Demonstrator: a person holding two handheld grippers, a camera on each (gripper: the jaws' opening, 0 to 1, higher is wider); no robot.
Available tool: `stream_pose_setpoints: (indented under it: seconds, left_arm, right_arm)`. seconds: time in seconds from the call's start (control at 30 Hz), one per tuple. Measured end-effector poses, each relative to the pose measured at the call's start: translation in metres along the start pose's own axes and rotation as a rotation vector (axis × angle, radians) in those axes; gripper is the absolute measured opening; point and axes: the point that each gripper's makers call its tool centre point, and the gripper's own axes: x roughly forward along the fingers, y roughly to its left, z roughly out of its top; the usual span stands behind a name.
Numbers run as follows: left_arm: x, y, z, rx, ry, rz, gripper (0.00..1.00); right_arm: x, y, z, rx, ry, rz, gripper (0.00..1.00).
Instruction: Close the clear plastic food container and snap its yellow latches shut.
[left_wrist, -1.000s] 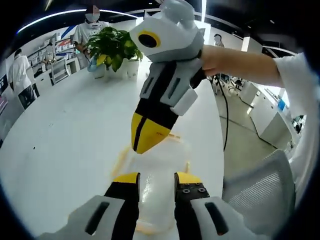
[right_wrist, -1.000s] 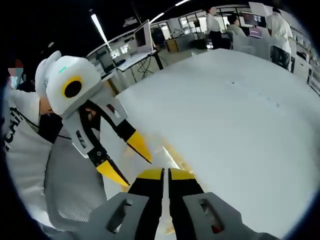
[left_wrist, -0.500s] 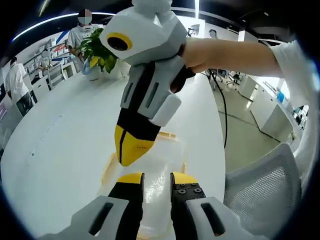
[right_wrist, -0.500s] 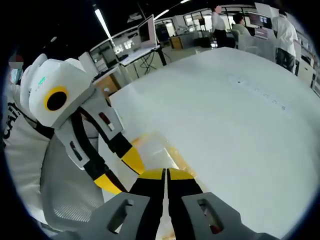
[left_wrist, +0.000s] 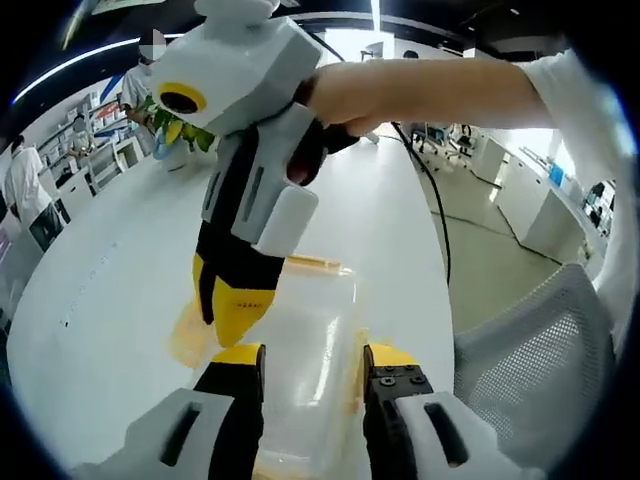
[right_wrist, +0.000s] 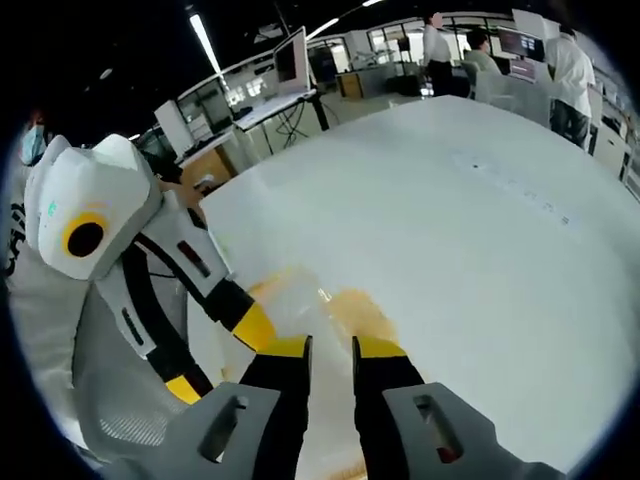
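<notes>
Left gripper (left_wrist: 312, 362): jaws parted, straddling the clear container (left_wrist: 305, 345), apparently bracing its sides.
Right gripper (right_wrist: 330, 347): jaws slightly apart, nothing held, tips at a yellow latch (right_wrist: 362, 312).
Container: on the white table (right_wrist: 500, 230), near its edge.
Progress: lid appears seated; far latch (left_wrist: 312, 262) looks down; near-side latches judged unfinished.
Background: potted plant (left_wrist: 172, 122).
</notes>
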Motion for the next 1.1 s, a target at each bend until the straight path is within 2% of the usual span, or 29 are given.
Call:
stream_pose_setpoints:
  seconds: [0.1, 0.17, 0.3, 0.47, 0.57, 0.7, 0.83, 0.9, 1.1]
  left_arm:
    - [0.001, -0.001, -0.001, 0.011, 0.005, 0.002, 0.35]
    - [0.002, -0.001, -0.002, 0.021, 0.007, 0.004, 0.35]
    - [0.003, -0.004, -0.003, 0.032, 0.010, 0.004, 0.35]
    - [0.003, -0.003, -0.004, 0.059, 0.011, 0.010, 0.35]
    - [0.004, -0.004, -0.005, 0.099, 0.014, 0.024, 0.36]
    - [0.006, -0.004, -0.007, 0.185, 0.033, 0.059, 0.36]
    - [0.007, -0.006, -0.009, 0.264, 0.042, 0.079, 0.37]
    - [0.008, -0.006, -0.010, 0.337, 0.056, 0.090, 0.38]
    - [0.008, -0.007, -0.012, 0.361, 0.056, 0.099, 0.38]
  right_arm:
    - [0.000, 0.000, 0.004, 0.001, -0.014, 0.001, 0.20]
    - [0.001, -0.006, 0.002, -0.016, 0.007, -0.014, 0.26]
    - [0.003, -0.005, -0.004, -0.012, 0.035, 0.009, 0.27]
    - [0.004, -0.005, -0.001, 0.005, 0.042, 0.038, 0.29]
    - [0.006, -0.010, -0.003, -0.010, 0.086, 0.048, 0.32]
    - [0.007, -0.017, 0.002, -0.008, 0.105, 0.055, 0.30]
    - [0.008, -0.010, 0.005, -0.013, 0.112, 0.113, 0.28]
    - [0.011, -0.010, 0.004, -0.018, 0.124, 0.118, 0.28]
    - [0.015, -0.005, -0.004, -0.042, 0.175, 0.175, 0.24]
